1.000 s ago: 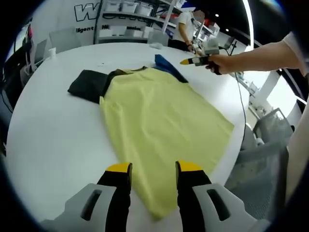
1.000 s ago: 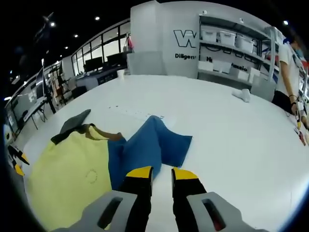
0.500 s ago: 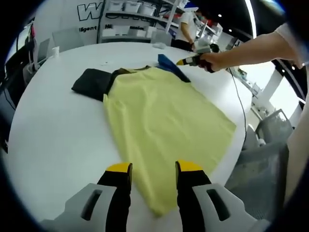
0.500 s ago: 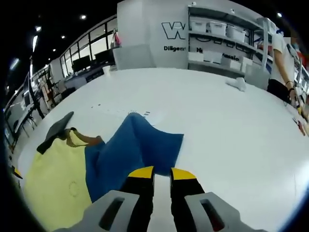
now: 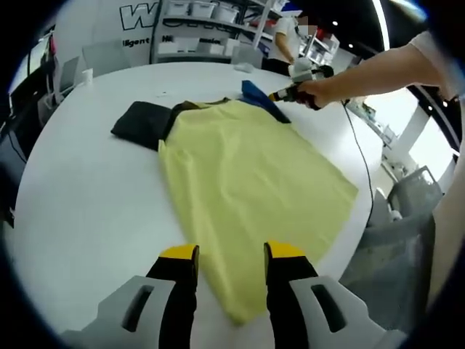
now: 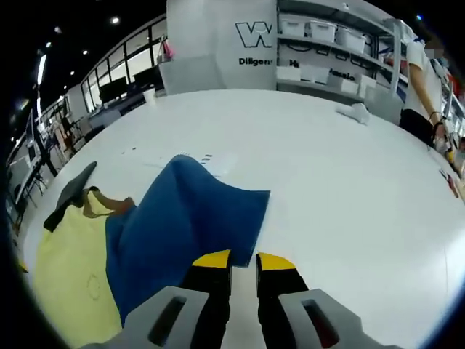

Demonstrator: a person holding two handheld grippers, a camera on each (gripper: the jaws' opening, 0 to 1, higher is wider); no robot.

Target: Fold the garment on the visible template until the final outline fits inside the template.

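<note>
**Yellow T-shirt spread on white table, right gripper at blue sleeve**

A yellow T-shirt (image 5: 247, 182) is seen laid flat across a round white table (image 5: 87, 211), w/ a black sleeve (image 5: 138, 125) at one shoulder and a blue sleeve (image 6: 192, 218) at the other. The collar end is turned away from the left gripper view; the hem lies nearest it.

The left gripper (image 5: 231, 254) is held above the hem edge, jaws apart, nothing between them; the yellow tips are seen over the cloth, w/ no contact that can be made out.

The right gripper (image 6: 243, 259) is seen low at the blue sleeve's edge, yellow tips set close together w/ only a thin gap. Whether cloth is pinched betw. them cannot be told. In the left gripper view the same tool is seen in a person's hand (image 5: 312, 91) at the far shoulder, tip at the blue sleeve.

A small white crumpled item (image 6: 354, 112) lies well apart on the table. Shelving w/ white bins (image 6: 330, 36) stands behind, and a person in a white shirt (image 6: 421, 80) is seen beside the table.
</note>
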